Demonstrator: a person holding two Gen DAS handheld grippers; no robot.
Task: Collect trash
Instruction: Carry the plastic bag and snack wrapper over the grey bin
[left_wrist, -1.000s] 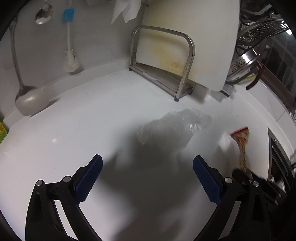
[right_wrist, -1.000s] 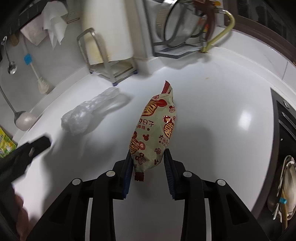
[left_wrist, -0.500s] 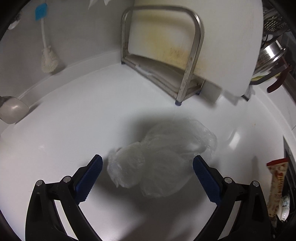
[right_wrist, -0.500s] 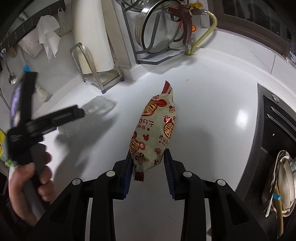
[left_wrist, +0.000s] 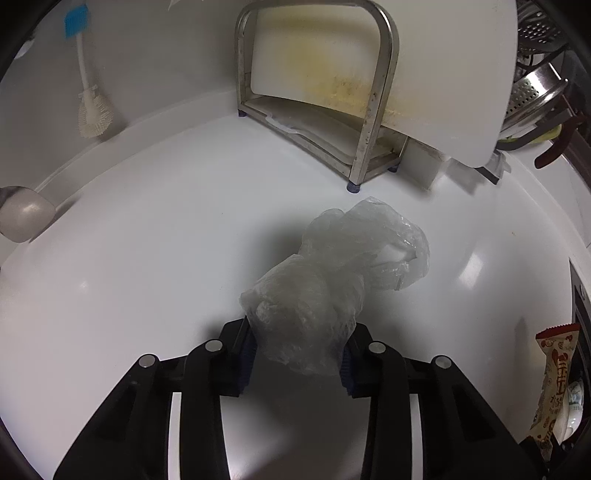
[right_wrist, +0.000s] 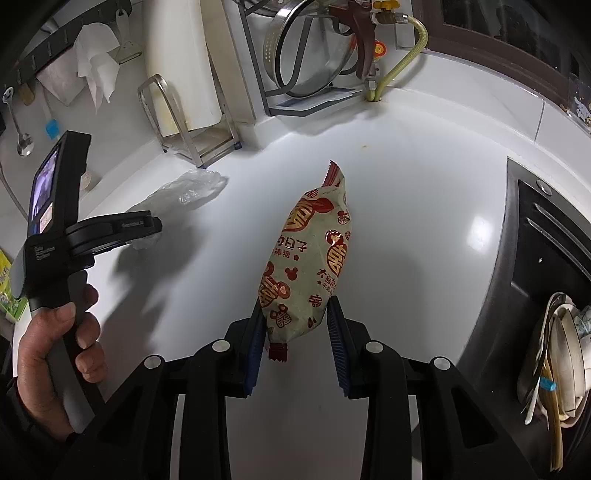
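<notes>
A crumpled clear plastic bag (left_wrist: 332, 280) lies on the white counter (left_wrist: 147, 258). My left gripper (left_wrist: 295, 354) is closing on its near end, and both blue pads press into the plastic. The right wrist view shows the same bag (right_wrist: 184, 190) under the left gripper (right_wrist: 147, 225), which a hand (right_wrist: 55, 343) holds. My right gripper (right_wrist: 295, 332) is shut on the lower end of a beige snack packet (right_wrist: 306, 251) with red print, held above the counter. That packet (left_wrist: 556, 373) also shows at the right edge of the left wrist view.
Just behind the bag a white cutting board (left_wrist: 369, 74) stands in a metal rack. A brush (left_wrist: 92, 110) and a ladle (left_wrist: 22, 218) hang at the left wall. A dark sink edge (right_wrist: 546, 240) with stacked dishes (right_wrist: 565, 350) bounds the right.
The left gripper moved forward to the plastic bag and its jaws went from wide open to closed on the bag's near end. The right gripper still holds the packet.
</notes>
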